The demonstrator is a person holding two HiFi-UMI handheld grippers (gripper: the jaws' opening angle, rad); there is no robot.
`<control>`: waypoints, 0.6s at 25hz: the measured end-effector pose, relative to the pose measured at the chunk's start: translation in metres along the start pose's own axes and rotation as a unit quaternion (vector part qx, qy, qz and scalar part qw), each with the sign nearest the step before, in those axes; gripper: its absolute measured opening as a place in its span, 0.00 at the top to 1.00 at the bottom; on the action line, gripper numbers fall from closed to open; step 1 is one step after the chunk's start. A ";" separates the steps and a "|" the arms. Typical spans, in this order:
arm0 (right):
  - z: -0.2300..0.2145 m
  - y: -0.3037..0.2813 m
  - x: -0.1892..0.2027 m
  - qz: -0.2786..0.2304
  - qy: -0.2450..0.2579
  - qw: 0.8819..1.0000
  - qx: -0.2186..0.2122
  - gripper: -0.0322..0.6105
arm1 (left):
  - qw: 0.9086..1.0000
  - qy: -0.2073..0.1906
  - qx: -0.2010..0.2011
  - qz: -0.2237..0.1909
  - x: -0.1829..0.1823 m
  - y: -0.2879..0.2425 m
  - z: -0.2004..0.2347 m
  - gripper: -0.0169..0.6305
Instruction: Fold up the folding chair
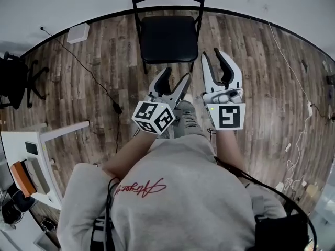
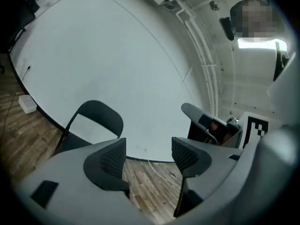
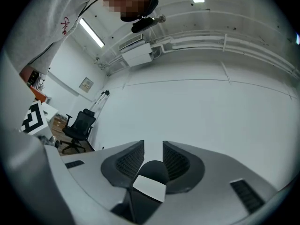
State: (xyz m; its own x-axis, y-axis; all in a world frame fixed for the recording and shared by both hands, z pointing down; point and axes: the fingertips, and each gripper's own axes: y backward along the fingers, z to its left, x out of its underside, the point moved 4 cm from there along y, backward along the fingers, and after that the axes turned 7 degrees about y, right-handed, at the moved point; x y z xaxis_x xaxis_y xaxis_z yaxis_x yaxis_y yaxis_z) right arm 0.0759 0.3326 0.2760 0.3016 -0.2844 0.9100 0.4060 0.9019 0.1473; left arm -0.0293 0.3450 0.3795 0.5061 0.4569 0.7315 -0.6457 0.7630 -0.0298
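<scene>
Wood-plank floor (image 1: 261, 103) fills my head view, running up to a plain white wall (image 1: 261, 4) along its far edge. I count one folding chair (image 1: 168, 35), black and standing unfolded at that far edge, its back close to the wall and its seat facing me; the left gripper view catches it too (image 2: 96, 121), off to the left of the jaws. I see one black office chair (image 1: 15, 80) by the floor's left edge, also showing small in the right gripper view (image 3: 79, 125). One white desk (image 1: 63, 131) sits at the near-left corner with an orange item (image 1: 21, 178) on it. One small white box (image 1: 78, 33) lies on the floor against the wall at the far left, and a black cable (image 1: 89, 75) trails from near it across the planks; a white cable (image 1: 293, 72) runs down the right side. Both grippers hang in front of me, short of the chair and apart from it. My left gripper (image 1: 177, 76) has its jaws spread wide with only floor and wall between them (image 2: 147, 151). My right gripper (image 1: 212, 56) has its jaws a narrow gap apart (image 3: 153, 151), gripping nothing.
</scene>
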 end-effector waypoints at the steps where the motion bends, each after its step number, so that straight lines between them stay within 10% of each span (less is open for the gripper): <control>1: -0.007 -0.007 0.008 0.005 0.005 1.000 -0.004 0.77 | 1.000 0.013 -0.016 0.015 0.010 -0.009 0.009 0.50; 5: -0.040 -0.051 0.050 0.015 0.009 0.999 -0.027 0.75 | 0.985 0.123 -0.100 0.063 0.054 -0.056 0.060 0.50; 9: -0.070 -0.107 0.091 0.018 0.002 0.997 -0.080 0.74 | 0.939 0.267 -0.201 0.083 0.114 -0.095 0.135 0.50; 15: -0.107 -0.188 0.149 0.025 0.016 0.988 -0.153 0.71 | 0.878 0.370 -0.303 0.017 0.172 -0.128 0.228 0.50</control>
State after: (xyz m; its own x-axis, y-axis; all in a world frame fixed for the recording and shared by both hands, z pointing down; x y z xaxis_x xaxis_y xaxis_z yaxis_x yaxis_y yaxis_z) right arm 0.1372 0.0862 0.3426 0.3519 -0.2566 0.9002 0.6308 0.7755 -0.0255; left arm 0.0095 0.2216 0.6645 0.8704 0.4847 0.0867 -0.3581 0.7439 -0.5642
